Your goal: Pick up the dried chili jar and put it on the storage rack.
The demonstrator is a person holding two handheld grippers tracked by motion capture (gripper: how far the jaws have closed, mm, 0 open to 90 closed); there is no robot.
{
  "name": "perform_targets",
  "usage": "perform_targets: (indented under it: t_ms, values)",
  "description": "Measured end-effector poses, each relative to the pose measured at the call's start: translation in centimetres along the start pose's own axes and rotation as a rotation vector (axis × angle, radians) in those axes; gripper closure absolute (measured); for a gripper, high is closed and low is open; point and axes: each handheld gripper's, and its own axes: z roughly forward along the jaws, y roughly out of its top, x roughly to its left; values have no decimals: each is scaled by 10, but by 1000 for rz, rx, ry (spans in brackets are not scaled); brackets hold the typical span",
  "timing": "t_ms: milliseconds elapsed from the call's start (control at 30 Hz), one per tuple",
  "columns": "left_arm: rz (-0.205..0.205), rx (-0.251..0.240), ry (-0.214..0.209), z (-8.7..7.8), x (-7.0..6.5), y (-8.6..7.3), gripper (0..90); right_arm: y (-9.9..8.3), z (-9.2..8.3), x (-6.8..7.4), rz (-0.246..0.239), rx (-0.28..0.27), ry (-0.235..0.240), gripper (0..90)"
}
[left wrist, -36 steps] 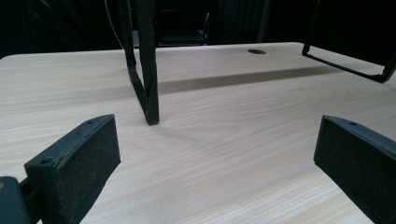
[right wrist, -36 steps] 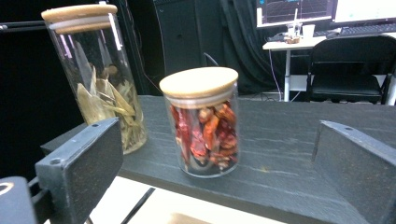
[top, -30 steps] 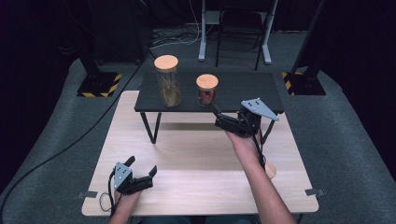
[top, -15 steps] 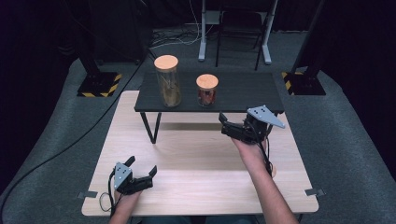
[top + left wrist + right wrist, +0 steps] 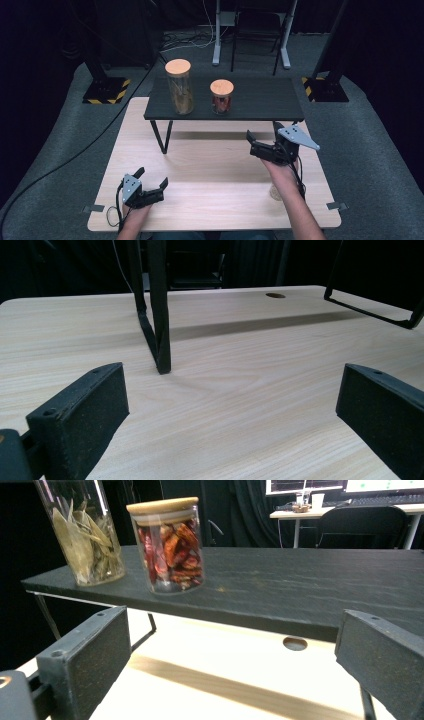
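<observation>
Two cork-lidded glass jars stand on a low black shelf [image 5: 260,102]: a tall one with dried leaves [image 5: 179,87] and a short one with red chillies [image 5: 221,96]. My right gripper [image 5: 262,131] hovers open in front of the shelf's right half, empty, aimed at the jars. In the right gripper view the short jar [image 5: 167,545] and tall jar [image 5: 82,535] sit up left, well beyond my open gripper [image 5: 235,665]. My left gripper [image 5: 151,177] rests open and empty near the table's front left corner; its own view shows the gripper [image 5: 230,410] facing the shelf's leg [image 5: 157,315].
The shelf stands on thin black legs on a light wooden table [image 5: 215,170]. A round cable hole [image 5: 294,643] lies in the tabletop under the shelf's edge. Dark floor, stands and cables surround the table; a desk with a chair [image 5: 360,522] is behind.
My right gripper has drawn back from the shelf toward the person and slightly rightward, still open. The left gripper and both jars have stayed put.
</observation>
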Motion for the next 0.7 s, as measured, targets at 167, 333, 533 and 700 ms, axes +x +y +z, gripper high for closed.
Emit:
perform_targets:
  t_ms: [167, 333, 533, 700]
  values:
    - [0, -1, 0, 0, 0, 0, 0, -9, -10, -11, 4, -2, -10, 6]
    - [0, 0, 1, 0, 0, 0, 0, -17, -18, -19, 16, -4, -19, 6]
    - [1, 0, 3, 0, 0, 0, 0, -26, -30, -29, 12, -10, -31, 7]
    - [0, 1, 3, 0, 0, 0, 0, -34, -42, -39, -15, -19, -51, 7]
